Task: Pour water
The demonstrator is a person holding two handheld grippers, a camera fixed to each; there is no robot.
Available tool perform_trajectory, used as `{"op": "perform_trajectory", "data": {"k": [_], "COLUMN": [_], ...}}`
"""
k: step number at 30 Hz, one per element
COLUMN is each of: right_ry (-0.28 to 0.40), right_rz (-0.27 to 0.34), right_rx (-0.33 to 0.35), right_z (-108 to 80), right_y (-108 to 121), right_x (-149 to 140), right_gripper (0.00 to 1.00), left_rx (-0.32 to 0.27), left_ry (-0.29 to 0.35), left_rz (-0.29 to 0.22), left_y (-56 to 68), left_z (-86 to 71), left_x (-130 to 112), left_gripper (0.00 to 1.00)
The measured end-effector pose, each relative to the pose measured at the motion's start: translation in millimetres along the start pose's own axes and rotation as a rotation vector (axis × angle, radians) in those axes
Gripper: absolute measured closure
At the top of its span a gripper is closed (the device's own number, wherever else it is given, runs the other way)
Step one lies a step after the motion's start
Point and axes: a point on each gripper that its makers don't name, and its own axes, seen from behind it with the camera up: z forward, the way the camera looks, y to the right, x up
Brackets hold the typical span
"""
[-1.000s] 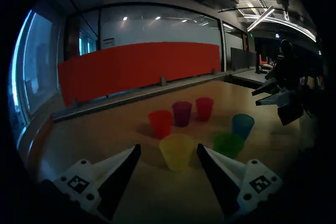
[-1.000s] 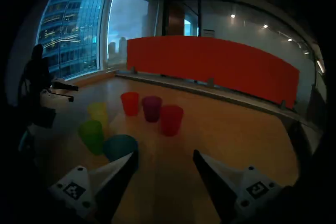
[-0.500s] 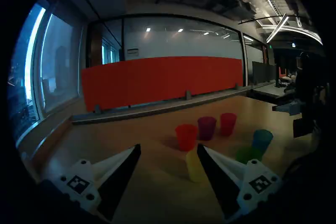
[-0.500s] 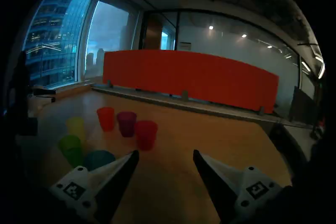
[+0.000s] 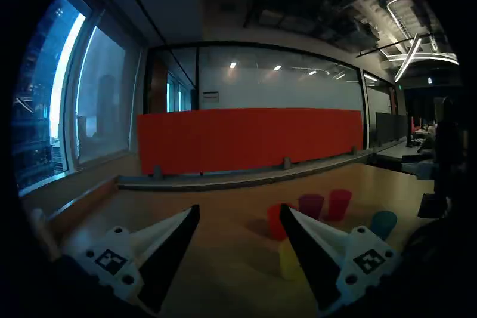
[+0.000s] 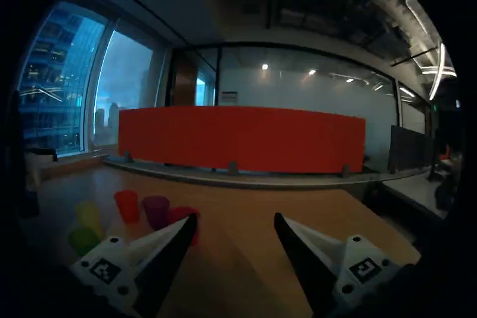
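Both the left gripper (image 5: 238, 207) and the right gripper (image 6: 234, 216) gape wide, empty. The left gripper's gap lies just left of the upright yellow plastic cup (image 5: 288, 261), and it is likely the nearer one.

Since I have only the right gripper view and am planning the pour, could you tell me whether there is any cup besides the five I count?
Observer: Yes, the left gripper view shows a blue cup standing on the table, right of the red cup in that view.
Operator: Thank you; is anything held on that side?
Observer: No, the left gripper is open, with bare table between its fingers.
Operator: Which cup is nearest it?
Observer: The yellow cup, partly hidden behind the finger on that view's right.
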Motion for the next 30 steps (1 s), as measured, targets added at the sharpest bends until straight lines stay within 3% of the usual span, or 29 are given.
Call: {"op": "perform_trajectory", "data": {"k": [6,13,18,30], "right_ry": [0.083,0.129,0.138,0.113], "right_rz": [0.036,0.057,0.066,0.033], "right_rx": [-0.093,-0.145,-0.156,-0.137], "right_z": [-4.2,-10.9,-14.2,-15.0], "right_y": [17.6,28.4,29.2,21.7], "right_x": [19.8,35.9,38.3,38.9], "right_gripper": [0.00,0.00,0.00,0.00], "left_rx": [0.040,0.093,0.109,0.145], "left_ry": [0.055,0.085,0.095,0.084], "left_rz": [-0.041,-0.040,-0.036,-0.028], "left_y": [-7.4,-17.1,-18.0,-17.2], "left_z": [-1.3,-2.9,-2.4,-2.9], "left_x": [11.9,19.6,19.6,-6.9], "left_gripper": [0.00,0.00,0.00,0.00]}}
